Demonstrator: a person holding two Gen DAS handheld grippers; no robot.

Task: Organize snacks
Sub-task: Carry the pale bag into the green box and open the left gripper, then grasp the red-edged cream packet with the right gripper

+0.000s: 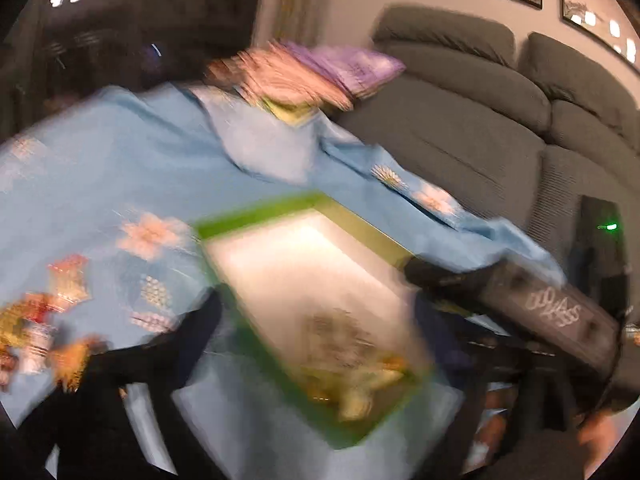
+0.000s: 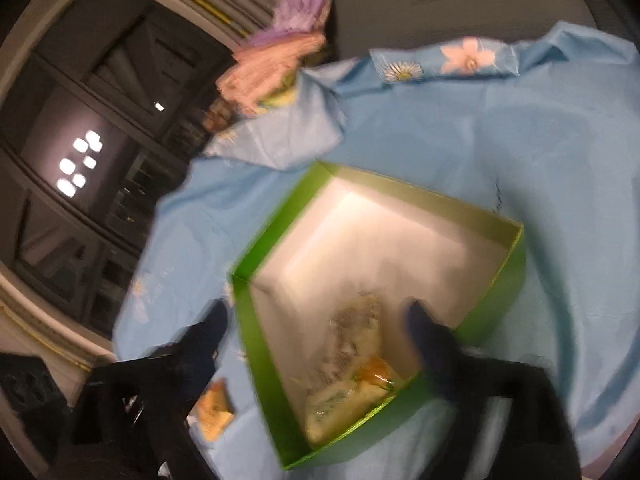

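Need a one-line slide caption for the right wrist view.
Open right tongs hover over a green box holding wrapped snacks on a blue floral tablecloth.

We see the box [image 2: 516,256] at frame centre on the tablecloth [image 2: 520,140], snack packets [image 2: 352,364] inside, seemingly; another packet [image 2: 214,410] lies lower left, outside it.

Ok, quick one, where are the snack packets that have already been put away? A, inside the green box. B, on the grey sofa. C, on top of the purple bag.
A: the right wrist view shows packets lying on the pale floor of the green box.
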